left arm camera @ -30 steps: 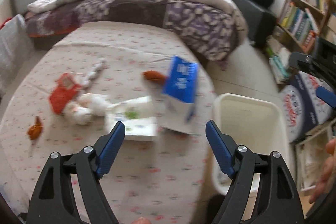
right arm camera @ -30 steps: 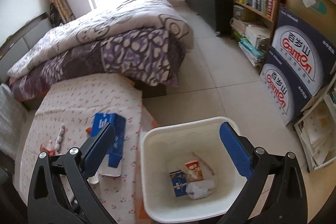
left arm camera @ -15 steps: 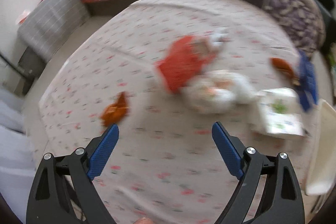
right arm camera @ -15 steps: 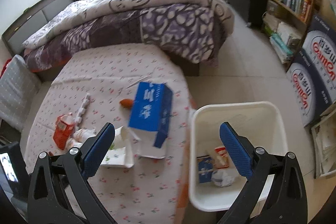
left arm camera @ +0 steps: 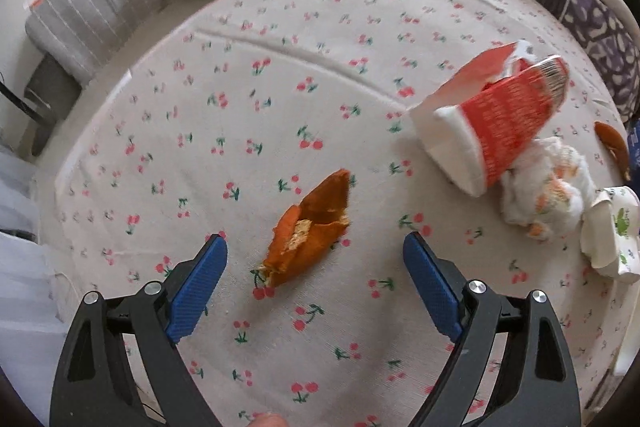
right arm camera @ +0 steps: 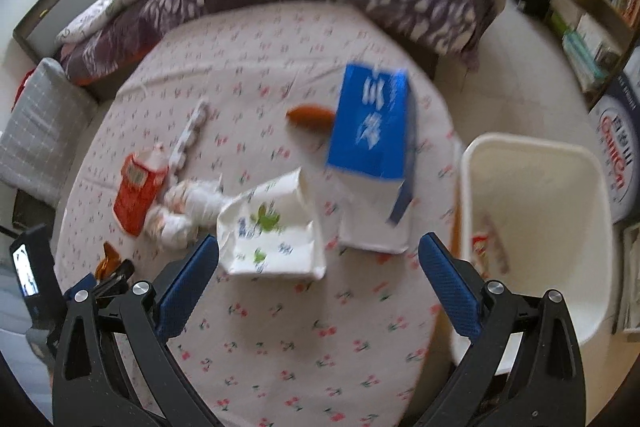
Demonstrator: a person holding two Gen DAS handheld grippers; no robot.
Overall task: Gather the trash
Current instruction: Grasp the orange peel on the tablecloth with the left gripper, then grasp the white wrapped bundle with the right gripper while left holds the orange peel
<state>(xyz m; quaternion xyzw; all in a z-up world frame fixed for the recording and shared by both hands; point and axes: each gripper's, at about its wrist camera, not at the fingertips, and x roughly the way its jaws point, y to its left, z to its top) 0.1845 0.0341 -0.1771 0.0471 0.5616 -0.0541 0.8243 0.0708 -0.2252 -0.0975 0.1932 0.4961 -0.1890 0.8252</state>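
The left gripper (left arm camera: 314, 259) points steeply down at the cloth-covered desk (left arm camera: 320, 27), its jaws wide but just now closing, with the torn orange snack wrapper (left arm camera: 310, 227) lying between them and neither blue pad touching it; my reading is that this scrap is the next pick. Out at 2 o'clock from it lies the red-and-white crushed paper carton (left arm camera: 496, 123), and at 3 o'clock, touching the carton's lower end, the crumpled white tissue wad with orange stains (left arm camera: 544, 187), with the edge of a white printed paper box (left arm camera: 612, 227) just beyond. A second small orange wrapper (left arm camera: 612, 147) shows near the right rim. The right gripper (right arm camera: 318, 261) hangs over the same desk with its jaws spread wide and holding nothing; just above its left pad sits the white printed paper box (right arm camera: 276, 231), and at 1 o'clock the upright blue-and-white paper carton (right arm camera: 372, 131), blurred. At 3 o'clock, beside the desk edge, stands the white plastic waste bin (right arm camera: 592, 247), with a few scraps visible low inside it, too blurred to name. So collecting seems begun but far from finished: some trash is binned, while both wrappers, the two cartons, the box, the tissue and a white blister strip (right arm camera: 192, 131) at 11 o'clock remain on the desk.
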